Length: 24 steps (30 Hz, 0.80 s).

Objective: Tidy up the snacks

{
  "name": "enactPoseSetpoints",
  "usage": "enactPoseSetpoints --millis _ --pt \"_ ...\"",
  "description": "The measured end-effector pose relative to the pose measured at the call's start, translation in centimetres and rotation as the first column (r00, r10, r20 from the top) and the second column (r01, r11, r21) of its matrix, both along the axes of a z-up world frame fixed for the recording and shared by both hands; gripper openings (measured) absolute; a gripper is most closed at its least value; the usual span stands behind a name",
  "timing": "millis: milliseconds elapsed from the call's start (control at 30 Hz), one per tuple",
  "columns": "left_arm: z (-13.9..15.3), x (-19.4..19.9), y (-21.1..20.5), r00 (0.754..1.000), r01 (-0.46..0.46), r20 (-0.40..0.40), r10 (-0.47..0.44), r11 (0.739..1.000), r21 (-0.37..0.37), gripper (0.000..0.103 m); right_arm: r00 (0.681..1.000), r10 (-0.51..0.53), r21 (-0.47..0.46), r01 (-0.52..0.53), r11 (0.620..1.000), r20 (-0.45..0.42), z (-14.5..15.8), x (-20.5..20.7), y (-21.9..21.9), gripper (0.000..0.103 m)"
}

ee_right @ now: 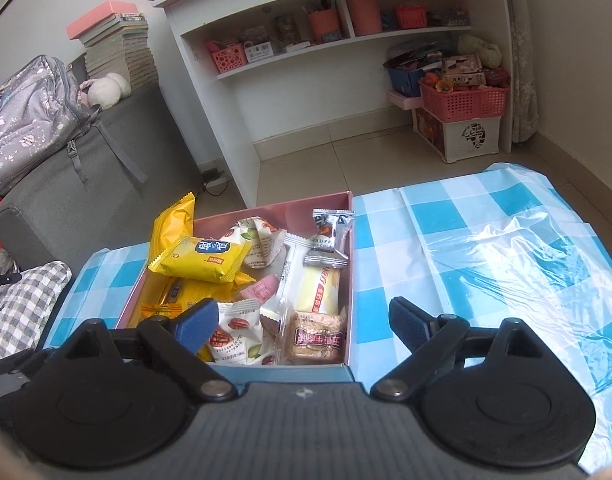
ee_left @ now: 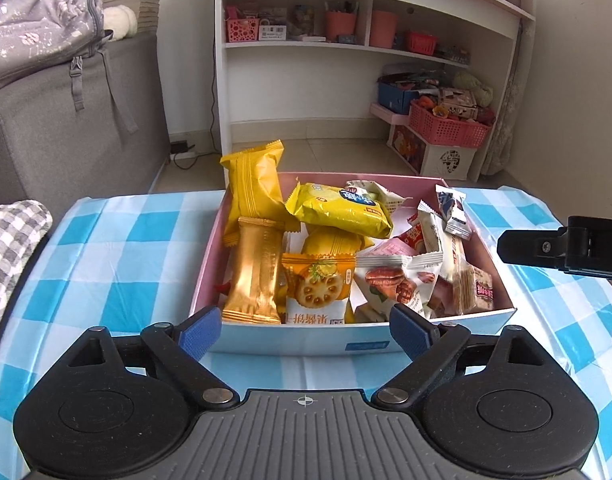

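Snack box (ee_left: 410, 346) on checked bench (ee_left: 117, 264), left gripper (ee_left: 303, 328) and right gripper (ee_right: 303, 322) jaws apart (empty), gold bar (ee_left: 253, 272) only in left view, silver wrapper (ee_right: 330, 236) reading "TRUFF… CHOCOLA…" right view.

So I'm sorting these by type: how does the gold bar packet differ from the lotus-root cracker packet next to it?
The gold bar packet is narrow, long, plain metallic gold; the lotus-root cracker packet is wider, shorter, orange over white with a printed picture and text. The bar packet reaches higher up. Both stand on end against the snack box's near wall, side by side.
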<state>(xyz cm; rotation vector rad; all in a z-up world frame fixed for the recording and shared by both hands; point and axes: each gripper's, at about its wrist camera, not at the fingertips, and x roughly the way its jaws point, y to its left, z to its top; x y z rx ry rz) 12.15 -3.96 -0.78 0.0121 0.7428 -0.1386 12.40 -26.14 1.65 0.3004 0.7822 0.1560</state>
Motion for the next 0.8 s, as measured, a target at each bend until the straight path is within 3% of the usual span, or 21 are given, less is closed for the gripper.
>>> enactPoseSetpoints --millis 233,800 --pt "0.9 -2.6 0.4 0.999 -0.006 -0.042 0.007 0.999 0.034 0.097 0.999 -0.009 -0.108 0.004 0.994 -0.045 0.9 -2.2 1.1 0.103" --pt "2.5 -7.1 2.9 0.992 -0.057 -0.102 0.07 0.991 0.125 0.101 0.983 0.032 -0.199 -0.069 0.977 -0.183 0.7 -5.7 3.8 0.103"
